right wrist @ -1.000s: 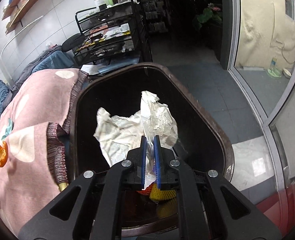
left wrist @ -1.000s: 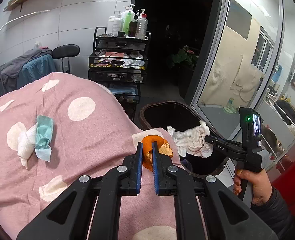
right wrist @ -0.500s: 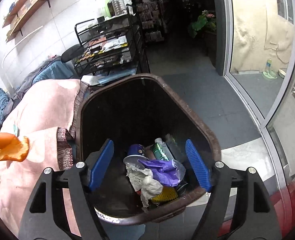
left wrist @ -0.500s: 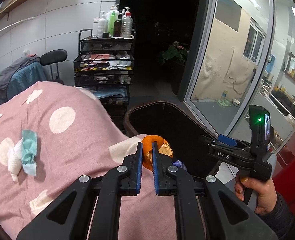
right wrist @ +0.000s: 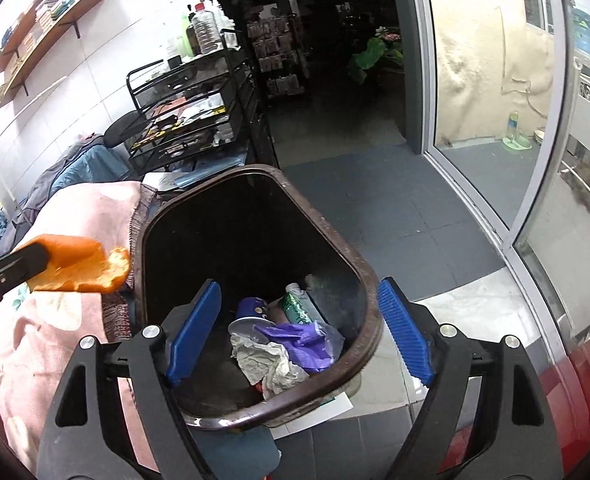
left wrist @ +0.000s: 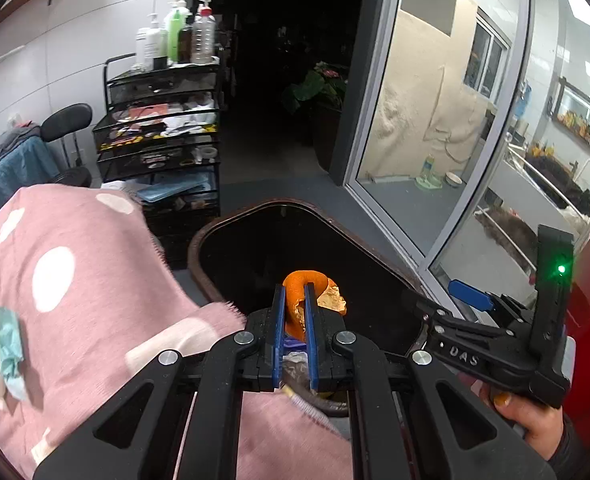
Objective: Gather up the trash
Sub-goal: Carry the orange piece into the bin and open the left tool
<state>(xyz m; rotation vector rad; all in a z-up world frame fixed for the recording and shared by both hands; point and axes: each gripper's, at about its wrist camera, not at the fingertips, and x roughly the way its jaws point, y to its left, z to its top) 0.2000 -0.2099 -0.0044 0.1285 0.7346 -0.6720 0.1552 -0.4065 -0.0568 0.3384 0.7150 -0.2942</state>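
My left gripper (left wrist: 293, 300) is shut on an orange peel (left wrist: 311, 296) and holds it over the near edge of the brown trash bin (left wrist: 199, 236). The peel also shows in the right wrist view (right wrist: 81, 268), left of the bin (right wrist: 371, 292). My right gripper (right wrist: 301, 320) is open and empty above the bin; it shows in the left wrist view (left wrist: 471, 336) at the right. Crumpled white paper (right wrist: 267, 364), a purple bag (right wrist: 299, 338) and cans lie in the bin. A teal and white tissue wad (left wrist: 3, 348) lies on the pink dotted blanket (left wrist: 87, 300).
A black wire cart (left wrist: 163, 136) with bottles on top stands behind the blanket and bin. A glass sliding door (left wrist: 435, 120) is at the right. A red surface (right wrist: 583, 392) is at the lower right. A chair with clothes (left wrist: 19, 160) stands at the left.
My right gripper opened and dropped the crumpled paper into the bin. My left gripper carried the orange peel rightward from over the blanket to over the bin's edge.
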